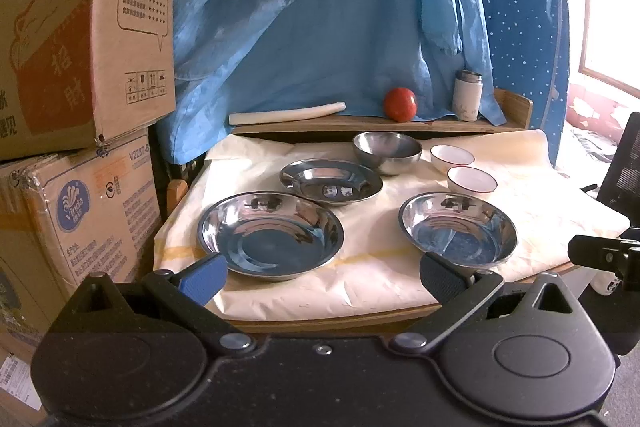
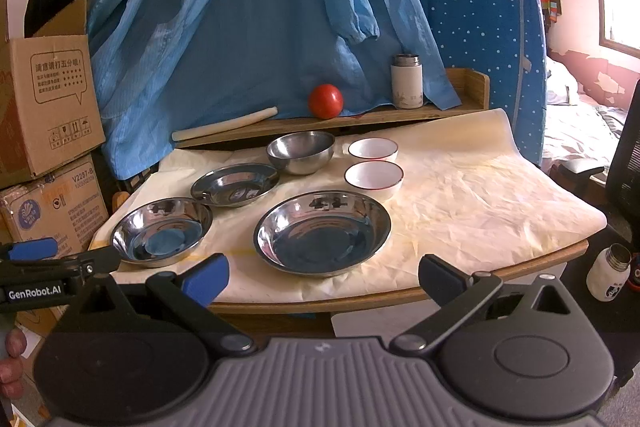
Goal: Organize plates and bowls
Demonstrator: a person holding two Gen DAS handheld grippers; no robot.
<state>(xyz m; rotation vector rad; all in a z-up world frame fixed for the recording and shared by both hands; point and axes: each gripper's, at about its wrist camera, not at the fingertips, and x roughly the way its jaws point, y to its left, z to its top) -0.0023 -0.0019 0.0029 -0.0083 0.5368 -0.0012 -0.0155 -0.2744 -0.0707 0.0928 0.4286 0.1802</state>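
Observation:
Three steel plates lie on the paper-covered table (image 1: 360, 287): a near-left plate (image 1: 270, 234) (image 2: 160, 229), a near-right plate (image 1: 458, 227) (image 2: 322, 231) and a smaller plate (image 1: 330, 181) (image 2: 235, 183) behind them. Behind stands a steel bowl (image 1: 387, 151) (image 2: 301, 151), and to its right two white red-rimmed bowls, the far one (image 1: 452, 157) (image 2: 373, 149) and the near one (image 1: 472, 179) (image 2: 374, 177). My left gripper (image 1: 324, 277) hovers open before the table's front edge, nothing between its fingers. My right gripper (image 2: 324, 279) is open too, facing the near-right plate.
Stacked cardboard boxes (image 1: 80, 67) stand left of the table. A wooden shelf (image 2: 400, 111) at the back holds a tomato (image 2: 325, 101), a white flask (image 2: 407, 81) and a paper roll (image 2: 224, 125). Blue cloth (image 2: 240, 27) hangs behind. An office chair (image 2: 628, 167) and a bottle (image 2: 608, 271) are at right.

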